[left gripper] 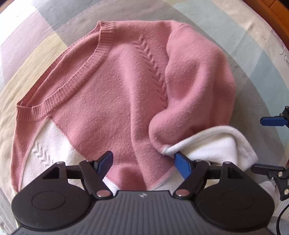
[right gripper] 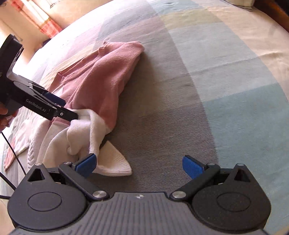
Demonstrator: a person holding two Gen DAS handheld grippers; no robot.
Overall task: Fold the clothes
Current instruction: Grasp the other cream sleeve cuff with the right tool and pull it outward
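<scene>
A bed (right gripper: 207, 76) carries everything here, its cover pieced in broad blocks of grey, pale blue, cream, mauve and soft yellow. In the right wrist view a strip of red-and-white curtain (right gripper: 36, 16) hangs in sunlight at the top left, and dark wood shows past the bed's far right edge.

A pink and white sweater (left gripper: 112, 101) lies on the cover, partly folded. In the left wrist view its ribbed neckline (left gripper: 75, 72) runs diagonally toward the upper left, and a knitted herringbone line runs down the pink front toward the camera. The garment's long axis runs from that neckline toward the near right. One pink sleeve (left gripper: 195, 86) is laid over the body on the right, its white cuff end (left gripper: 216, 144) bunched near the camera.

The left claw (left gripper: 144, 162) stands wide open over the pink front; its right pad touches the white cuff end but nothing is clamped between the pads.

The right claw (right gripper: 139, 165) is also spread wide and holds nothing. Its left pad sits against a hanging white fold, while a white ribbed corner (right gripper: 115, 164) lies flat on the grey block between its fingers.
</scene>
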